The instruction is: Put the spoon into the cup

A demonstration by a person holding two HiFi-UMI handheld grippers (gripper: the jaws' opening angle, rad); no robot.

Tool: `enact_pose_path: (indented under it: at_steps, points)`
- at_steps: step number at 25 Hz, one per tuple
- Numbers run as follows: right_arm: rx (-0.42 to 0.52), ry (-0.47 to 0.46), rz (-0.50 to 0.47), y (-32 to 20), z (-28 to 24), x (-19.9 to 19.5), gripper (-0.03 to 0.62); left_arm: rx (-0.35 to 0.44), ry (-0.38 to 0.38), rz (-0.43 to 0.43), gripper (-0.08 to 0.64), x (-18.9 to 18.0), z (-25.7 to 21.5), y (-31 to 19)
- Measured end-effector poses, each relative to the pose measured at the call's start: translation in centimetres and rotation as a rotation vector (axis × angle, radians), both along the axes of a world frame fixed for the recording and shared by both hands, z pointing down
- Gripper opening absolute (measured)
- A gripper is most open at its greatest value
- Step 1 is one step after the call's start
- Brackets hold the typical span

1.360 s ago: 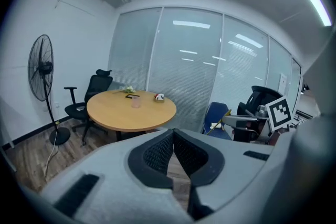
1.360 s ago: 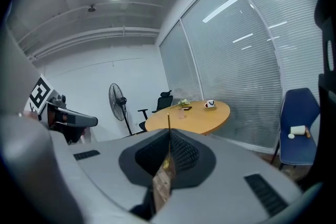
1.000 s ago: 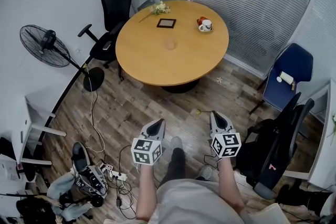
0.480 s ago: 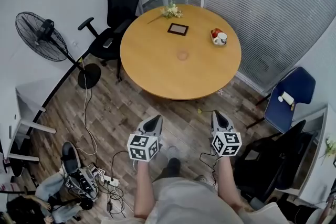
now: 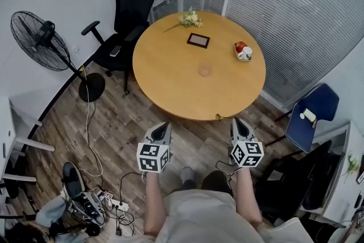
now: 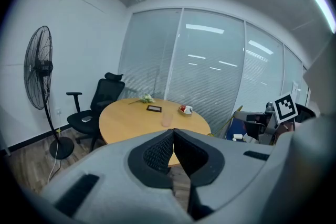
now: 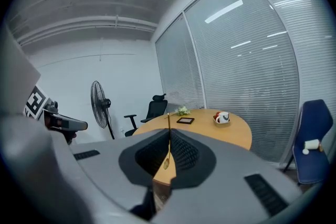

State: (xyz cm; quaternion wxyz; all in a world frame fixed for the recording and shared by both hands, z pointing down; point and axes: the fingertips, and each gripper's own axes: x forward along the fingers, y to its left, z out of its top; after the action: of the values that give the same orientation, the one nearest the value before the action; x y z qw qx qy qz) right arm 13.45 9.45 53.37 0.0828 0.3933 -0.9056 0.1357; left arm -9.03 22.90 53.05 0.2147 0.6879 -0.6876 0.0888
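Left gripper (image 5: 161,127): jaws closed on each other, nothing between them; its cube shows black-and-white square markers. Right gripper (image 5: 238,122): jaws clamped on the spoon (image 7: 168,140), which is thin and gold-coloured, handle pointing out past the tips, bowl back between the pads. Cup (image 5: 205,70): translucent, upright on the round wooden table (image 5: 170,82), ahead of both grippers, well apart. White mug (image 5: 246,53): farther ahead, to the right.
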Motion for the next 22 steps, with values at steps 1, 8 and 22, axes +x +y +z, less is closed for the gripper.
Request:
enact_pose_path:
  at_steps: [1,8,22]
  points:
    - [0.0,0.002,0.003,-0.1,0.0,-0.2,0.003,-0.005,0.002,0.001,0.009,-0.4,0.2,0.1]
    - [-0.013,0.009,0.024,-1.4,0.5,-1.4,0.005,-0.008,0.021,-0.006,0.009,-3.3,0.6,0.2]
    - [-0.054,0.037,-0.074,-7.0,3.2,-8.5,0.004,0.029,-0.001,-0.132,0.009,-11.1,-1.1,-2.3]
